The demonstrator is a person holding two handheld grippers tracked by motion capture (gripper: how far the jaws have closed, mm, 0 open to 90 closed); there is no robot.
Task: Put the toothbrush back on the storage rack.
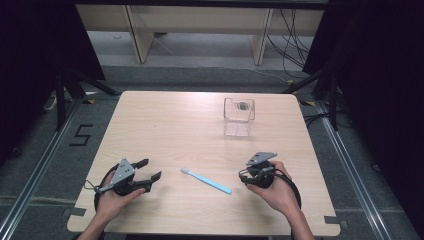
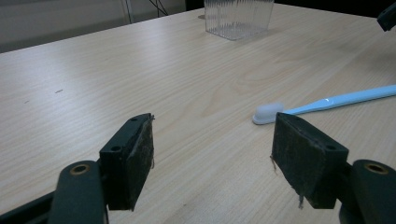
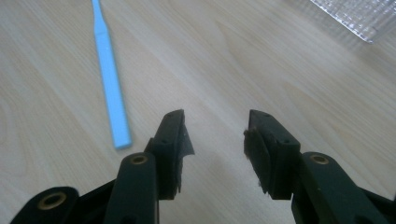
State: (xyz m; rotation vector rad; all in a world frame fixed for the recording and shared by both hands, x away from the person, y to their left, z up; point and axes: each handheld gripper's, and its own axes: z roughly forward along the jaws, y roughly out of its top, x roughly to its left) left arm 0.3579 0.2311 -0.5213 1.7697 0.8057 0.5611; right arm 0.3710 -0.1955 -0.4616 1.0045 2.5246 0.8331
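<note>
The blue toothbrush (image 1: 206, 180) lies flat on the desk (image 1: 165, 125) near the person's edge, between the two grippers and touching neither, its white head pointing left and slightly far. The right gripper (image 3: 214, 140) sits just right of the handle's end with its jaws apart and nothing between them; the left gripper (image 2: 212, 144) rests left of the head, jaws also wide apart and empty. Far and to the right stands a clear ribbed container (image 1: 239, 116), well apart from the brush.

This looks like the approach before a pick-up: the next move probably calls for one gripper to straddle the thin handle and close low against the desk.

The high view shows something dark inside the container; the right gripper view shows the handle's squared end close by, and the left gripper view the bristles.
</note>
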